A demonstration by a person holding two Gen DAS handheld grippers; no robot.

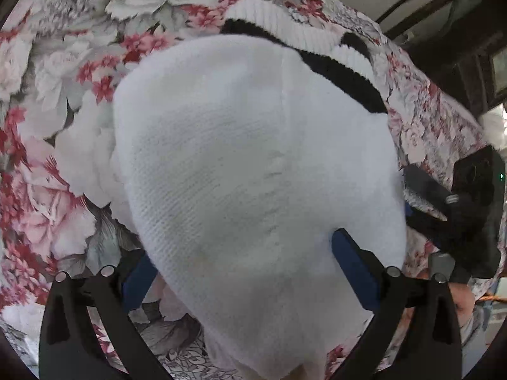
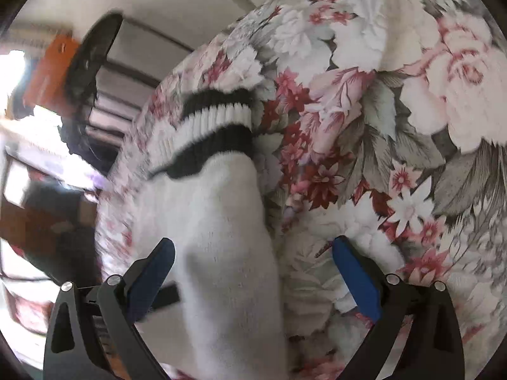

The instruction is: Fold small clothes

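Observation:
A white knit sock (image 1: 253, 174) with a black-and-white ribbed cuff (image 1: 317, 47) lies on the floral cloth (image 1: 63, 95). My left gripper (image 1: 244, 253) is open, its blue pads on either side of the sock's near end, close above it. In the right wrist view the same sock (image 2: 221, 237) runs away from me, cuff (image 2: 215, 126) at the far end. My right gripper (image 2: 253, 253) is open, with the sock's near end lying between its pads, nearer the left one.
The floral cloth (image 2: 380, 126) covers the whole work surface and drops off at its left edge in the right wrist view. The other gripper's black body (image 1: 475, 215) shows at the right of the left wrist view. Room furniture lies blurred beyond the edge.

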